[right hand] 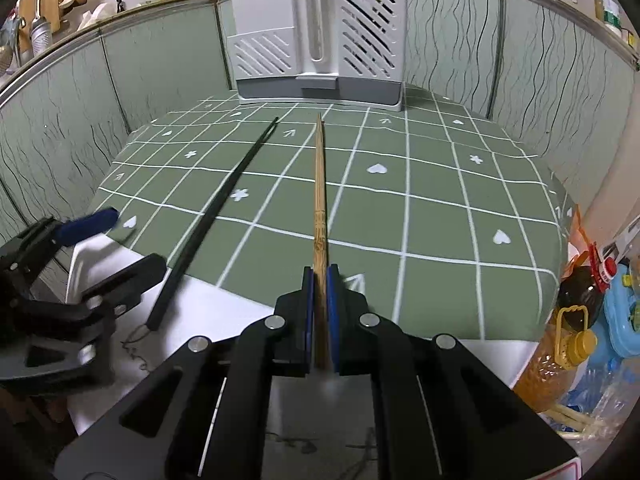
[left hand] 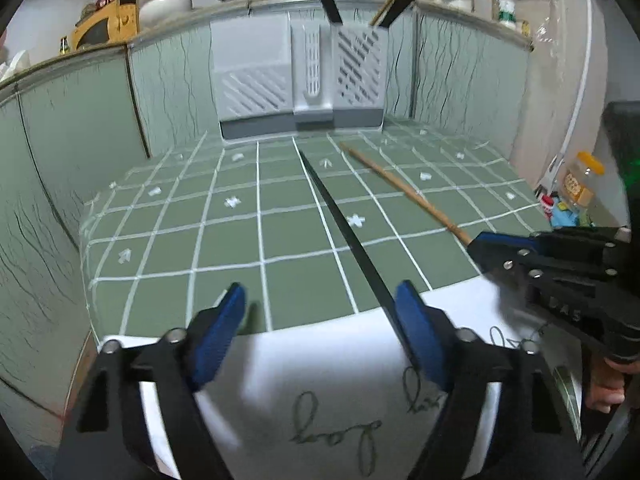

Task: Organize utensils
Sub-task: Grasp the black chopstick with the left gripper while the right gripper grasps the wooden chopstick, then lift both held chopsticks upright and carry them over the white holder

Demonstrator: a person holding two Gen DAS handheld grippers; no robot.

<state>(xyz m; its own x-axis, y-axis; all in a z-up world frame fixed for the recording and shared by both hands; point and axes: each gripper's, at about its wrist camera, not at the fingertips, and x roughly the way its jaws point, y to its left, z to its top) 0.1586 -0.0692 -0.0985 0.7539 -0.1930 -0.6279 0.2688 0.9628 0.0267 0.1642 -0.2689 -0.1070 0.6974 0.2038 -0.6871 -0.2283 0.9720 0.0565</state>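
A: Risk at the green checked desk (right hand: 440, 208)? The long bamboo chopstick (right hand: 320, 184), pinched only at its end, could swing or slip on the way to the white slotted utensil holder (right hand: 320, 48).

B: Right tongs (right hand: 320, 320) clamp it. Left tongs (left hand: 320, 332) gape around the black chopstick (left hand: 344, 220), one pad beside it, unpinched.

Table (right hand: 440, 184) covered in a green cloth with a white grid and small white hearts, stars and arrows; a white sheet of paper with handwriting (left hand: 320, 380) lies at its near edge. Pale green panels with dark wavy lines (right hand: 540, 80) wall it in on three sides. Cluttered kitchen shelf above; amber plastic oil bottle with yellow cap (right hand: 560, 356) at right, dim indoor light.
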